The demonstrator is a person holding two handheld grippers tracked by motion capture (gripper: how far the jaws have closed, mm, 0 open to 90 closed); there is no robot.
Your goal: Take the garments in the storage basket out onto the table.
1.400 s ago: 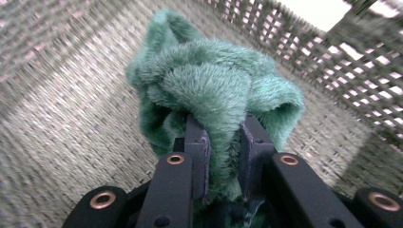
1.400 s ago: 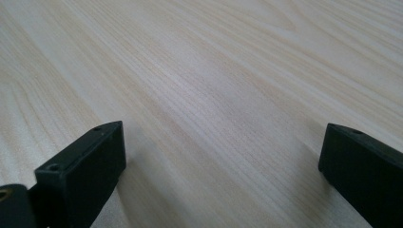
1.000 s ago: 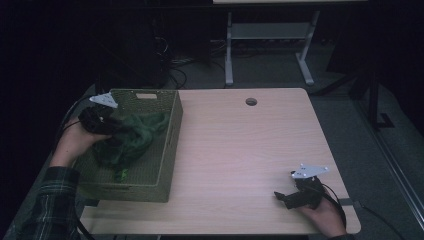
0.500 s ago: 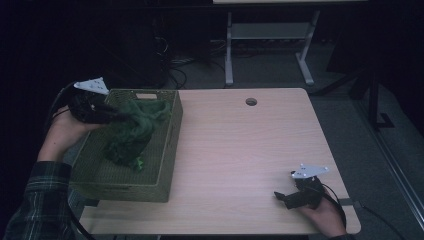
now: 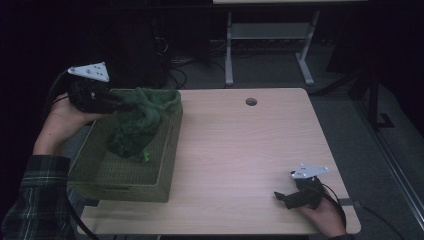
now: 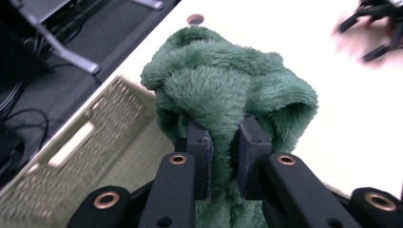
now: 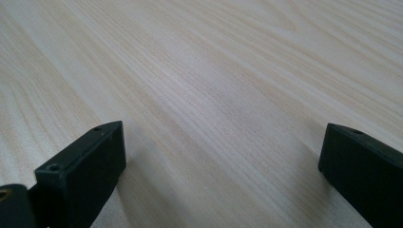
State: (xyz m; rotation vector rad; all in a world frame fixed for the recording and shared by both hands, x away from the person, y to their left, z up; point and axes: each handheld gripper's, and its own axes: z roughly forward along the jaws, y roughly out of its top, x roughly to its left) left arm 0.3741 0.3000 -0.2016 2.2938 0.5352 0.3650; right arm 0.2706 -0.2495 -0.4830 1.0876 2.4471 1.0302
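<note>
Two hand-held grippers work at one wooden counter (image 5: 240, 150) in the high view. The left hand-held gripper (image 5: 125, 106) is clamped on one green plush cloth (image 5: 142, 120), which hangs over the far right corner of one woven olive basket (image 5: 120, 177), its lower end dangling inside. Compared with a second ago, the left hand and the cloth are higher and nearer the basket's far rim; the cloth then lay bunched low in the basket. The right hand-held gripper (image 5: 281, 197) rests on the counter's near right part, unmoved.

From the left gripper view, the left hand-held gripper (image 6: 223, 156) has its jaws close together, pinching a fold of the cloth (image 6: 223, 90), the basket (image 6: 76, 152) below.

From the right gripper view, the right hand-held gripper (image 7: 221, 161) has its jaws wide apart over bare counter (image 7: 214, 85), holding nothing.
</note>
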